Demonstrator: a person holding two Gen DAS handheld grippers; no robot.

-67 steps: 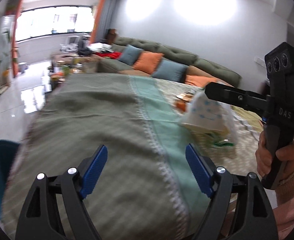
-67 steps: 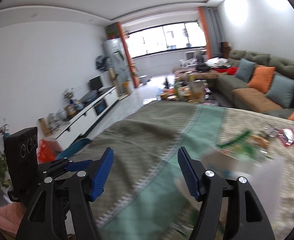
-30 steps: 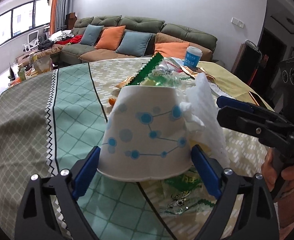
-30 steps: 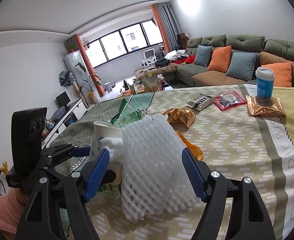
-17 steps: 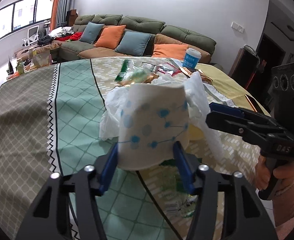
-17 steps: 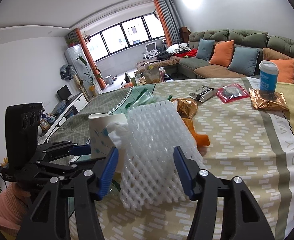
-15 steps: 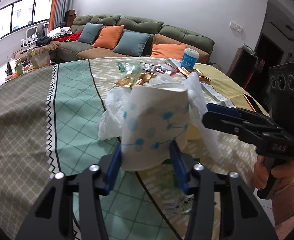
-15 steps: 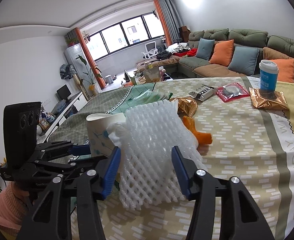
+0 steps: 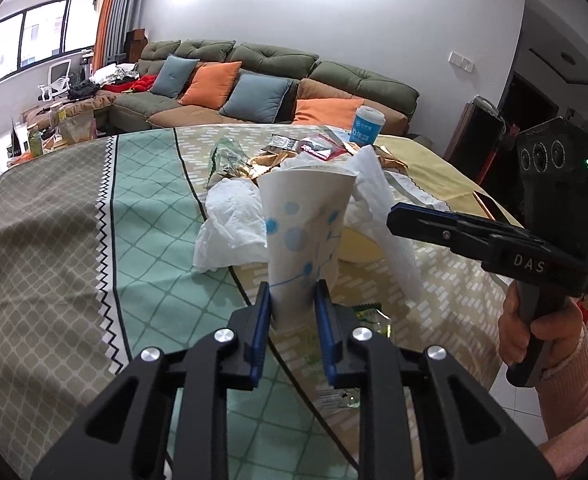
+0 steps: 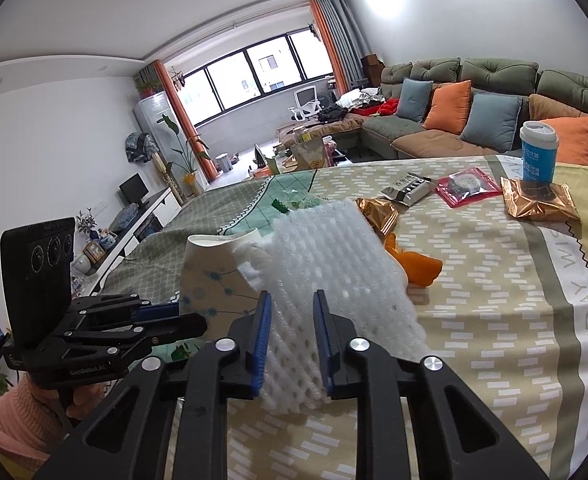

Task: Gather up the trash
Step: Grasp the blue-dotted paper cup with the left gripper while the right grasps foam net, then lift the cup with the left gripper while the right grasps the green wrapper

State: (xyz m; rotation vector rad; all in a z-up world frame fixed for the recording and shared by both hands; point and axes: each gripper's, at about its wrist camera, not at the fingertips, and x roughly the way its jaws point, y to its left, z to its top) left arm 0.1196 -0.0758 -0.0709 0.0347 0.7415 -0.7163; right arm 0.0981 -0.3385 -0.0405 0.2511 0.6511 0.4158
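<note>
The tabletop (image 9: 54, 264) is covered by a patterned cloth in olive, mint and yellow bands. Behind it a green sofa (image 9: 278, 68) is lined with blue and orange cushions. A white office chair (image 10: 305, 106) is seen by the wide window (image 10: 254, 68), framed by orange curtains

left tongs (image 9: 292, 300) clamped, right tongs (image 10: 292, 312) clamped — both just closing

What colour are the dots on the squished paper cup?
Blue dots joined by thin lines, on a white paper cup; the left wrist view shows it best.
</note>
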